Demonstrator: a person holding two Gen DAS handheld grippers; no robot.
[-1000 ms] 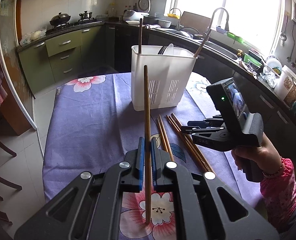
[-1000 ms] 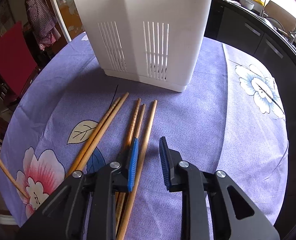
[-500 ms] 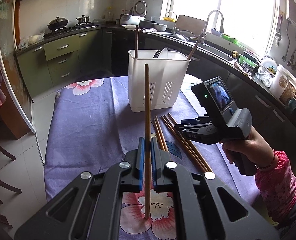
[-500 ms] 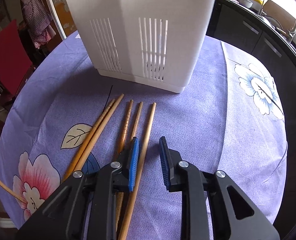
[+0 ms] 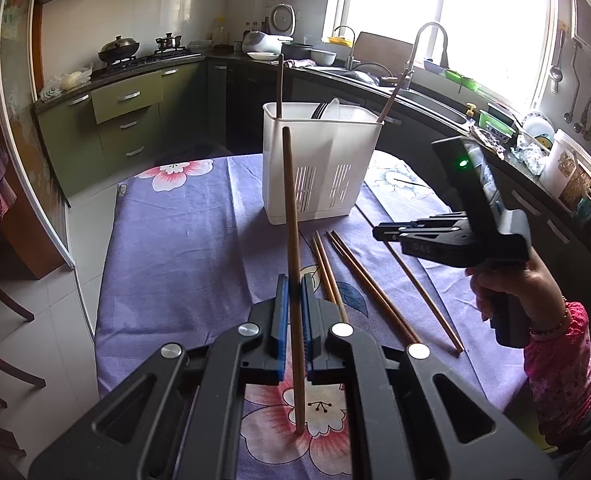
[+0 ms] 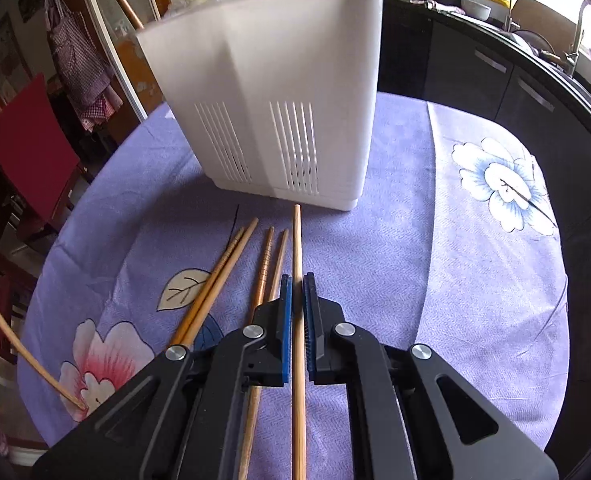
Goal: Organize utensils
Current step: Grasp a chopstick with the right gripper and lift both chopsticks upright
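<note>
My left gripper is shut on a brown chopstick that stands nearly upright, its lower tip touching the flowered cloth. The white slotted utensil holder stands beyond it with a few utensils sticking out. My right gripper is shut on a light wooden chopstick and holds it above the cloth, pointing at the holder. Several chopsticks lie on the cloth to the left of it. The right gripper also shows in the left wrist view, lifted above the chopsticks.
The purple flowered tablecloth covers the table, whose left edge drops to a tiled floor. A red chair stands at the far left of the table. Kitchen counters and a sink run behind the holder.
My right gripper has closed on the light chopstick and raised it off the cloth. My left gripper has drawn back and up, still holding its chopstick upright.
</note>
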